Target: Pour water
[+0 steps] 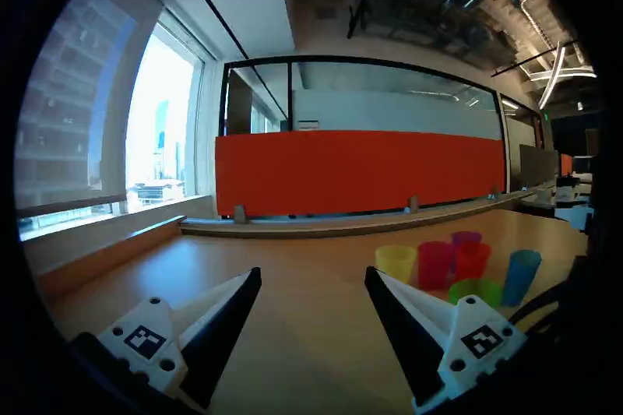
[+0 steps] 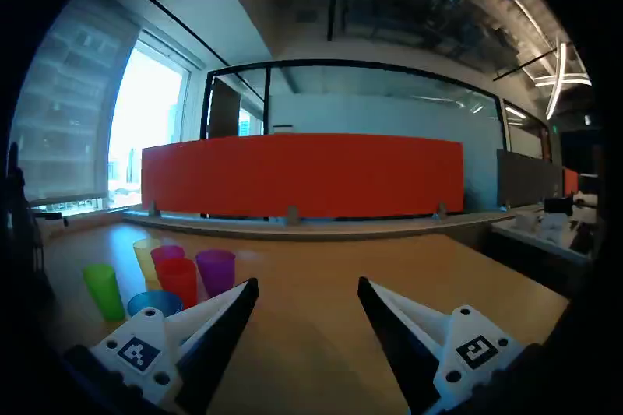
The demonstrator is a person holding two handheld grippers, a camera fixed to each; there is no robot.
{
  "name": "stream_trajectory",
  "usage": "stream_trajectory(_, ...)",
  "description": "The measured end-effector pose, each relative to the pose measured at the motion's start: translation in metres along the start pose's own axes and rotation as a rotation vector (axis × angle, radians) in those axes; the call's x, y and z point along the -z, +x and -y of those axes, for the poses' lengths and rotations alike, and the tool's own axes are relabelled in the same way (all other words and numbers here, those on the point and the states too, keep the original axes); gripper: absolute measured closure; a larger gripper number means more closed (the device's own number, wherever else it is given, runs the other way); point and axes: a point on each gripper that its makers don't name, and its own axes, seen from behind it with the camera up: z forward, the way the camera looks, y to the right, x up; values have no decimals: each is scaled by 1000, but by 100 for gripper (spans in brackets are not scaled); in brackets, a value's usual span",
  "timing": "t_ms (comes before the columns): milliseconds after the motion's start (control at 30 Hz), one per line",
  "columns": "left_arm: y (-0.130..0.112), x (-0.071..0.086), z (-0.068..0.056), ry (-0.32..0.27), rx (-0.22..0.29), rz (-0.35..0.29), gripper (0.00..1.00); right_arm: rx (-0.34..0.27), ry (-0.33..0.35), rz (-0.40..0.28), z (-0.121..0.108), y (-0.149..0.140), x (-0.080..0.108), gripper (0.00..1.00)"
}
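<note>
A wooden table (image 1: 311, 321) carries six plastic cups in a close cluster, at the right in the left gripper view. The yellow cup (image 1: 395, 262), pink cup (image 1: 434, 263), purple cup (image 1: 466, 238) and red cup (image 1: 472, 259) stand farther back, the green cup (image 1: 475, 290) and blue cup (image 1: 522, 276) nearer. An orange screen (image 1: 358, 172) runs along the far edge.

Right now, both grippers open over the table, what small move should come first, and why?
Probably ease the right gripper toward the purple cup: its jaws stand open and empty, and that cup sits closest to the gap between them.
</note>
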Motion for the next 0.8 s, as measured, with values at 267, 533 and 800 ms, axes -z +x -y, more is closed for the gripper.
stream_trajectory(267, 13, -7, -23, -106, 4, 50, 1, 33, 141, 58, 35, 7, 12, 1)
stream_trajectory(533, 23, -6, -51, -251, 1, 85, 1, 58, 299, 140, 66, 10, 23, 1)
stream_trajectory(800, 18, -1, -72, -368, -55, 154, 1, 102, 443, 224, 90, 3, 37, 1)
